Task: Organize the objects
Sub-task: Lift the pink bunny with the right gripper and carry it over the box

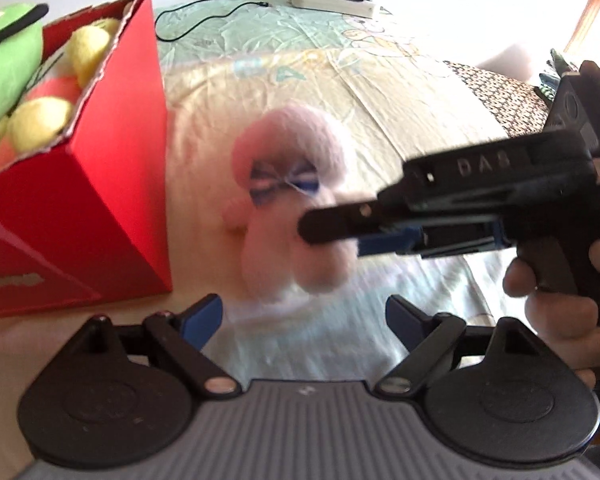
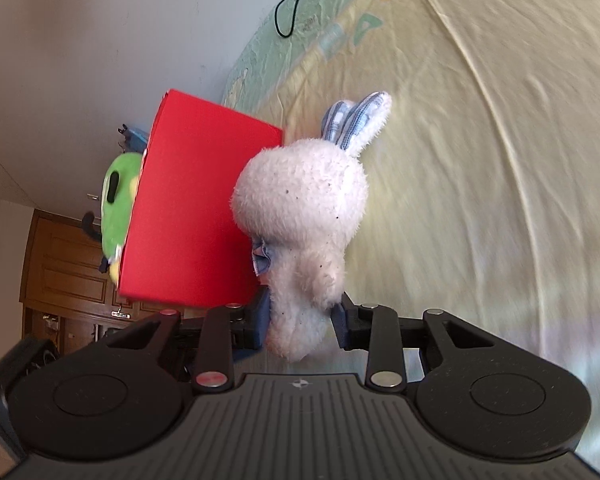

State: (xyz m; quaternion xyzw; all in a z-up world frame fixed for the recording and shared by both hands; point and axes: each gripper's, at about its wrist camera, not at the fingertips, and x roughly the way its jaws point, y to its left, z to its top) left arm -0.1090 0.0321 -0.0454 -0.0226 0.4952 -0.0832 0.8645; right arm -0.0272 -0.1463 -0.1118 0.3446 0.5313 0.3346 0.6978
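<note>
A white plush bunny (image 2: 304, 216) with blue striped ears and a blue bow is gripped at its lower body by my right gripper (image 2: 302, 316), which holds it above the bed. In the left wrist view the bunny (image 1: 288, 196) looks pinkish and blurred, with the right gripper (image 1: 332, 232) clamped on it from the right. My left gripper (image 1: 302, 314) is open and empty just below the bunny. A red box (image 1: 96, 184) stands at the left, holding a green plush (image 1: 8, 56) and yellow and orange plush pieces (image 1: 40, 120). The red box (image 2: 196, 216) sits beside the bunny in the right wrist view.
A pale yellow and green printed bedsheet (image 1: 340, 80) covers the bed. A white power strip (image 1: 332, 0) with a black charger and cable lies at the far edge. A wooden cabinet (image 2: 64, 272) stands beyond the box.
</note>
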